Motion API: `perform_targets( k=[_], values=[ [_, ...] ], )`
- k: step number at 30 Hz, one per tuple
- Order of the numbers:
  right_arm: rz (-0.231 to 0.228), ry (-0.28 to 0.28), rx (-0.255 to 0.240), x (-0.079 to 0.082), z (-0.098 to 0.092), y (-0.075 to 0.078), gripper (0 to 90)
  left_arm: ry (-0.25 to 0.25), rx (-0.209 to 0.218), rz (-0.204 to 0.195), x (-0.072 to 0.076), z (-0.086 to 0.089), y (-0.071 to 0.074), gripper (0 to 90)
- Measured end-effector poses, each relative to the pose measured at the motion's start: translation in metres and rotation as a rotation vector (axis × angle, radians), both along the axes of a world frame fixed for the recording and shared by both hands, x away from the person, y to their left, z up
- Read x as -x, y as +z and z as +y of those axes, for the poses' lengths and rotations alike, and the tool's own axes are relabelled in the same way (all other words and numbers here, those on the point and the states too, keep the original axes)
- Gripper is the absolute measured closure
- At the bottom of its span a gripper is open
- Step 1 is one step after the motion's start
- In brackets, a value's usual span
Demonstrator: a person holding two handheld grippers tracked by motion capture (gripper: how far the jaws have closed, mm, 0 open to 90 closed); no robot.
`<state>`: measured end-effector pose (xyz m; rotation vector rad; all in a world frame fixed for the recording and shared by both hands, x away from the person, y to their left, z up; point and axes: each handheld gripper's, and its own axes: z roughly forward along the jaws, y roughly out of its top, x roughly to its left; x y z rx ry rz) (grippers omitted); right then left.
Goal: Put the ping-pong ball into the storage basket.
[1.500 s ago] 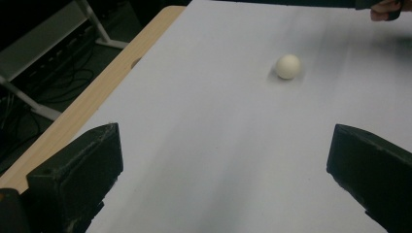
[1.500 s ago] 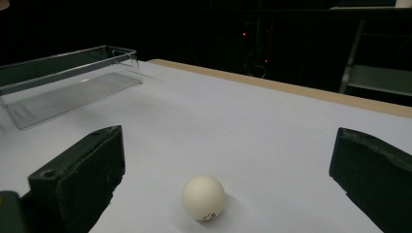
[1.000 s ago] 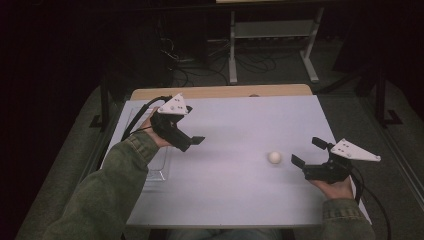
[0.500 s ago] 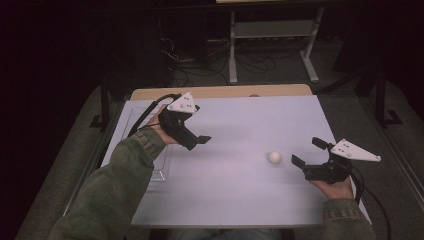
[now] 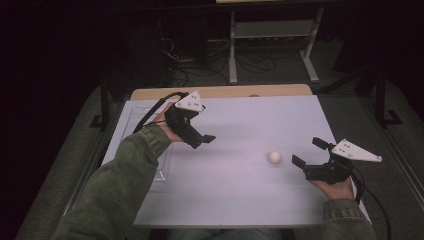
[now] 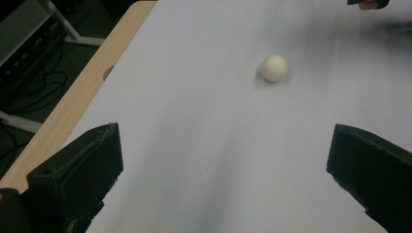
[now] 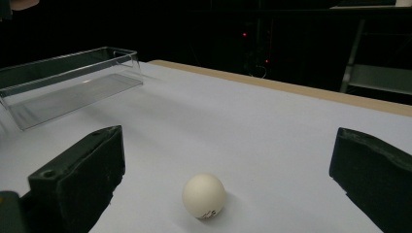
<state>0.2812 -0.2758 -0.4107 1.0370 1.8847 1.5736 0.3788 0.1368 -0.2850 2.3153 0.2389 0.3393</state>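
One white ping-pong ball (image 5: 274,157) sits on the bench (image 5: 240,200), just ahead of the right hand-held gripper (image 5: 309,159), jaws wide apart and lined up on it, far nearer than the left hand-held gripper (image 5: 202,141), also spread, well apart.

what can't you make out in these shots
- Print on the ball: a small dark mark low on it in the right gripper view, too small to read.
- Clear tray: its near end is cut off by the left edge of that view; in the high view the left sleeve covers part of it.
- Table: smeared by blur in the left gripper view.
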Motion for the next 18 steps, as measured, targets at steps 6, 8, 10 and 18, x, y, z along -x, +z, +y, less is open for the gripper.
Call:
perform_targets(
  k=[6, 8, 10, 18],
  values=[
    [-0.004, -0.003, -0.003, 0.001, -0.001, 0.000, 0.0, -0.018, -0.003, 0.013, -0.004, -0.010, -0.003, 0.0],
    [-0.004, -0.004, -0.007, 0.001, -0.002, 0.000, 0.0, -0.022, -0.003, 0.016, -0.005, -0.013, -0.003, 0.0],
    [-0.006, -0.002, -0.009, 0.001, -0.002, 0.000, 0.0, -0.028, -0.006, 0.015, -0.006, -0.016, -0.004, 0.0],
    [-0.006, -0.004, -0.013, 0.002, -0.003, 0.000, 0.0, -0.050, -0.017, 0.023, -0.008, -0.026, -0.006, 0.0]
  ],
)
